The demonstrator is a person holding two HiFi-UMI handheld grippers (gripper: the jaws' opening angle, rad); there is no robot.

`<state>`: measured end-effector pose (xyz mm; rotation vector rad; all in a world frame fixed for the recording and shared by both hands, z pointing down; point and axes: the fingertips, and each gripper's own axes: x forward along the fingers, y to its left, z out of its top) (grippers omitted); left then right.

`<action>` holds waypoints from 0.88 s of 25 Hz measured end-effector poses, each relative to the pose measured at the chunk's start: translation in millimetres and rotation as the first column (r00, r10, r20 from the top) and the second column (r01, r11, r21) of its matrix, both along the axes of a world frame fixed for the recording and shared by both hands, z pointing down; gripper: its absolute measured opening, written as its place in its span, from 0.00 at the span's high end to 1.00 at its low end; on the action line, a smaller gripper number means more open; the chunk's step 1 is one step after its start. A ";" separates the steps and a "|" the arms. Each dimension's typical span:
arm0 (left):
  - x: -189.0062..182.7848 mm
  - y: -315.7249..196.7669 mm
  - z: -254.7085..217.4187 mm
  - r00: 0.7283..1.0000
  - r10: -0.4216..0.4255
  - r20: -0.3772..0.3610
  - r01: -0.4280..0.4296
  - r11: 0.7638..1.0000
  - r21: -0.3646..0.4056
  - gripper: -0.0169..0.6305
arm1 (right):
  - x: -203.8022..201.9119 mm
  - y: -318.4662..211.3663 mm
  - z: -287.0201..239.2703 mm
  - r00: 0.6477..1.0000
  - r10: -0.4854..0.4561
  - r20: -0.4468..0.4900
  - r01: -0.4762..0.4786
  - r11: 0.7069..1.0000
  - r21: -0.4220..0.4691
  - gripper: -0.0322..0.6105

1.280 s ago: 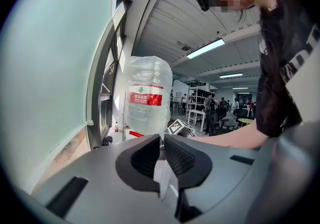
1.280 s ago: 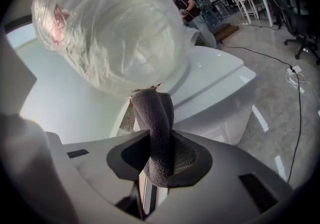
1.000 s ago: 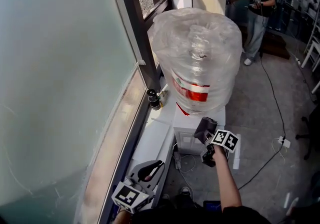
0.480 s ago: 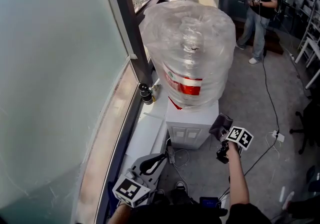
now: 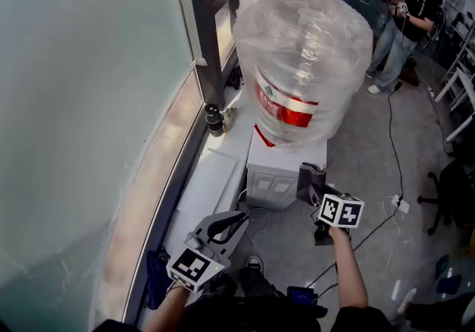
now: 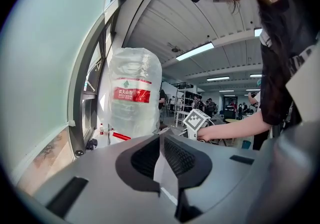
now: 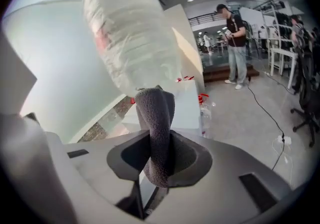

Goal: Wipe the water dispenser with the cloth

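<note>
Right gripper (image 7: 156, 168): jaws clamped on the cloth (image 7: 155, 113), a grey fleecy fold that stands up out of the jaws with its free end flopped over. Judged soft, light and limp. The grip sits low on the fold, so a good length is free to press flat, though it may bunch if dragged edge-on. Left gripper (image 6: 167, 165): jaws together, nothing between them, held low by the sill (image 5: 159, 197). The cloth is at the right front corner of the dispenser (image 5: 286, 167); contact cannot be told. Dispenser: white box, rigid, with smooth faces that are likely slick. The bottle (image 5: 300, 63) on top is large and film-wrapped, probably heavy, so wipe with light pressure and no sideways shove. A person (image 5: 412, 18) stands well apart behind.
</note>
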<state>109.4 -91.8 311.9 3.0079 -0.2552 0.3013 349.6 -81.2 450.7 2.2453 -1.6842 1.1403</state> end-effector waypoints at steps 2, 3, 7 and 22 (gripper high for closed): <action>-6.4 -2.7 5.6 1.000 -0.008 -0.001 0.008 1.000 0.001 0.92 | -19.4 -13.0 -1.8 0.992 -0.100 -0.074 0.099 0.995 -0.017 0.79; -10.2 -4.3 8.1 1.000 -0.014 -0.005 0.014 1.000 0.000 0.92 | -27.8 -19.1 -2.1 0.983 -0.144 -0.116 0.141 0.989 -0.032 0.79; -30.3 -13.6 19.4 0.999 -0.043 -0.025 0.043 0.999 -0.009 0.92 | -57.9 -43.7 2.5 0.925 -0.274 -0.265 0.252 0.961 -0.114 0.79; -65.3 -31.0 94.4 0.993 -0.117 -0.020 0.116 0.992 -0.053 0.92 | -90.6 -109.8 71.3 0.757 -0.367 -0.540 0.276 0.929 -0.245 0.79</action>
